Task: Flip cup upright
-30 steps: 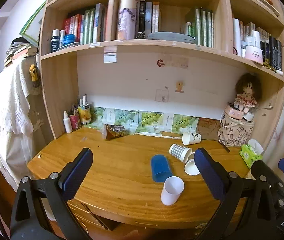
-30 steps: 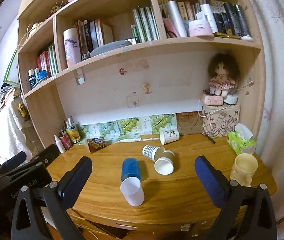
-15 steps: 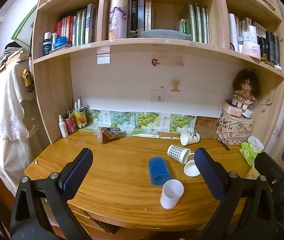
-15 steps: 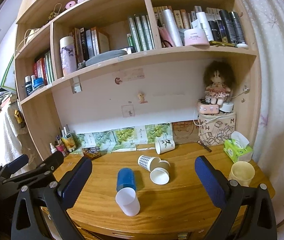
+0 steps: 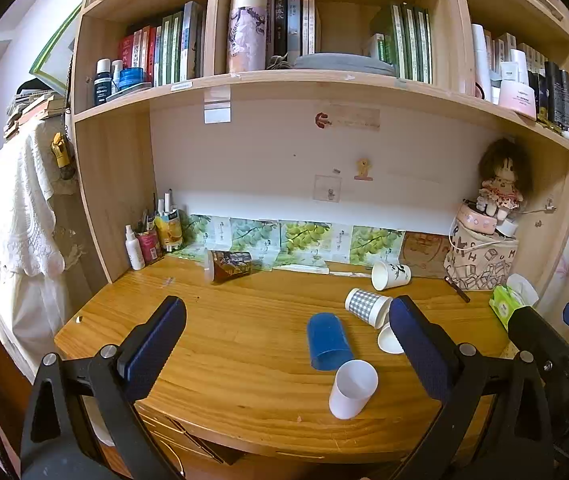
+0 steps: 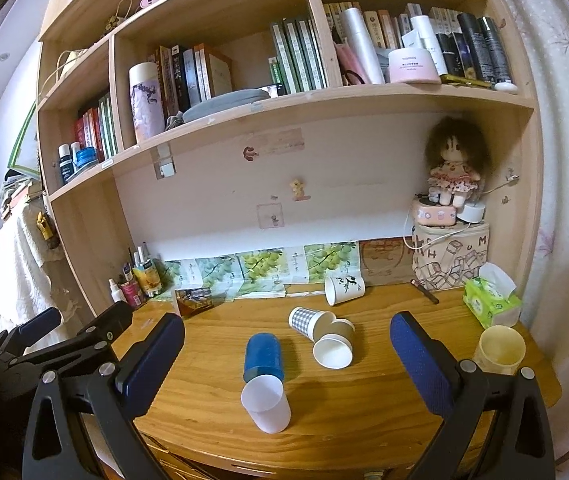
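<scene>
Both sets of jaws stood wide open — left gripper (image 5: 284, 332), right gripper (image 6: 286, 344) — above the table (image 5: 224, 344), where the blue cup (image 6: 263, 356) lay tipped.

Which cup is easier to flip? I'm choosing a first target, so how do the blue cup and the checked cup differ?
The blue cup is plain, opaque blue; the checked cup carries a grey-and-white grid. The blue cup has a white cup right at its near end, while the checked cup lies against two other paper cups. The blue cup lies nearer the desk's front edge. Both lie on their sides on the desk.
</scene>
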A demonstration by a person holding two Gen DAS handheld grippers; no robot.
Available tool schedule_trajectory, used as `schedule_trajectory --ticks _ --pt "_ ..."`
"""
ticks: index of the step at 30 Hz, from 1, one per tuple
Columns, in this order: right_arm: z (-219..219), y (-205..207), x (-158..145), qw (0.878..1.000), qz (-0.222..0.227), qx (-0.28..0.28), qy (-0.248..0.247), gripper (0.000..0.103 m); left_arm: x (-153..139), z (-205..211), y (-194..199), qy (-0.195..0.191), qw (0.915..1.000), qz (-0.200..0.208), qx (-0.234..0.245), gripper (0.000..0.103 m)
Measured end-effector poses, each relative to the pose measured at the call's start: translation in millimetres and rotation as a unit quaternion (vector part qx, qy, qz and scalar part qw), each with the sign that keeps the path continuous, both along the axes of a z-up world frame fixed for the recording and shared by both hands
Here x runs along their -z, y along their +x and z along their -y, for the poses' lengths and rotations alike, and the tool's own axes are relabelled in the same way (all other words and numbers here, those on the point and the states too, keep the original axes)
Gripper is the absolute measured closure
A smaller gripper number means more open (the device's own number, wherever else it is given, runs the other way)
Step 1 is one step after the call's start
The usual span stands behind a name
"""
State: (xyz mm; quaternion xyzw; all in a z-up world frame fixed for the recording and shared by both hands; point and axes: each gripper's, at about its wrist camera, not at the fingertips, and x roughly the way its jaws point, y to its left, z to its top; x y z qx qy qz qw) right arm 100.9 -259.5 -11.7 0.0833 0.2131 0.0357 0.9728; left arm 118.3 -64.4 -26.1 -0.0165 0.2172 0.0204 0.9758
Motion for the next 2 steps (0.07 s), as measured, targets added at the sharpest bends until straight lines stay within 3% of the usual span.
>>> schedule_trajectory --ticks 2 --pt "0.1 1.3 0.7 1.0 -0.001 -0.002 0.0 0.0 0.2 1.1 0.9 0.0 1.0 0.0 0.0 0.001"
